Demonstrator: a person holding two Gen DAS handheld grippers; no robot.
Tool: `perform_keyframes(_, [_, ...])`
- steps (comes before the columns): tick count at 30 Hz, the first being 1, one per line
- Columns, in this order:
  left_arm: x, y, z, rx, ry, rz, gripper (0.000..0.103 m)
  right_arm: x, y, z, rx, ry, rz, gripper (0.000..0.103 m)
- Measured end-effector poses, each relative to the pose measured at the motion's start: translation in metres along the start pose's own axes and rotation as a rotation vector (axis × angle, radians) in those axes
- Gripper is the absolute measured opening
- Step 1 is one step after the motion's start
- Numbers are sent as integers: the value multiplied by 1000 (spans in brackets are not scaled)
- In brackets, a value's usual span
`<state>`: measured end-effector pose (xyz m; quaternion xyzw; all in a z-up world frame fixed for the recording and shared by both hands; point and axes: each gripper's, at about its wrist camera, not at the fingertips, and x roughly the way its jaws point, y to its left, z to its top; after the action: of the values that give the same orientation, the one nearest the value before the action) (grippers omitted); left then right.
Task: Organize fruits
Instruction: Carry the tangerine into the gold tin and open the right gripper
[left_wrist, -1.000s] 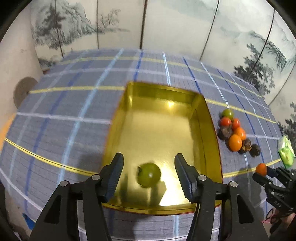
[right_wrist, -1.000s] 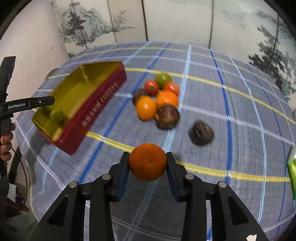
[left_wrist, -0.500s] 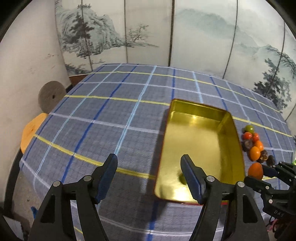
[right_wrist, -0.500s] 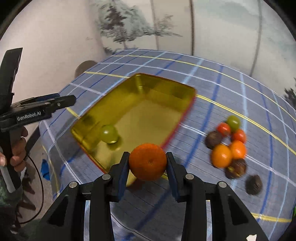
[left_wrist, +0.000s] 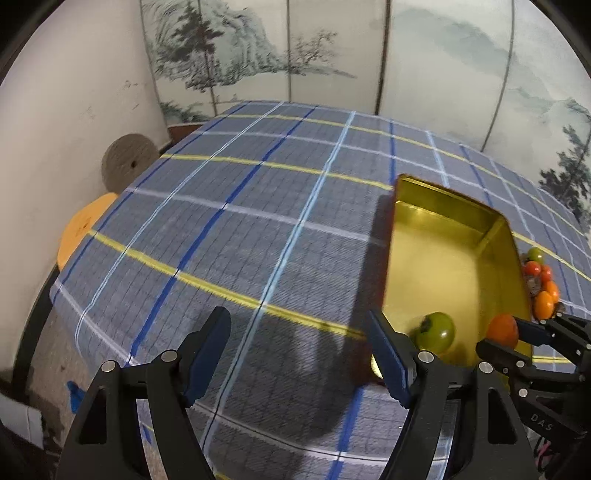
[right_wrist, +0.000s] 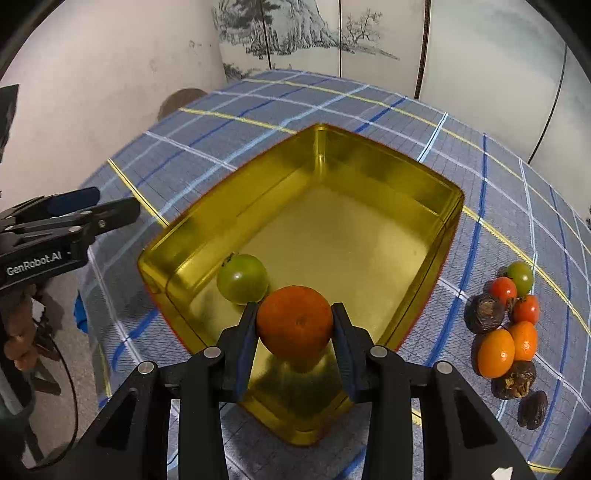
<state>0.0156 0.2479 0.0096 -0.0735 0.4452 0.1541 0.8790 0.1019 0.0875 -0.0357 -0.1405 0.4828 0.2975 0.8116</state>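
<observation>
Clamped on the orange (right_wrist: 294, 320), the right gripper (right_wrist: 294, 325) hangs over the near corner of the gold tin (right_wrist: 448, 236); I would lower it beside the green tomato (right_wrist: 242, 277), then release. Round, the orange has no long axis; its navel faces the camera. Off the tin's left edge, the left gripper (left_wrist: 299, 349) is opening on nothing.

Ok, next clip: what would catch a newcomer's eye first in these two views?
Probably the gold tin on the blue plaid tablecloth, with one green tomato inside near its left wall. Next, the orange mandarin clamped in the right gripper above the tin's near end. Right of the tin, on the cloth, lies a cluster of loose fruits.
</observation>
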Motion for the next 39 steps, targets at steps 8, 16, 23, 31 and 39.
perform_keyframes(8, [9,2,-6,7,27,19,75,15,-1,0,-5,33,-26,36])
perform_keyframes(16, [2,-3,-8,41,-22,-5,75,23,4,2,-32,50,-52,36])
perform_keyframes(23, [6,-3,-9,42,3,-41,75,25,5,1,-41,55,-74,36])
perform_keyframes(31, [9,-3,-10,32,20,-42,75,27,7,1,-51,61,-77,37])
perform_keyframes(39, [6,-4,-11,30,18,-57,75,27,8,2,-48,60,-65,41])
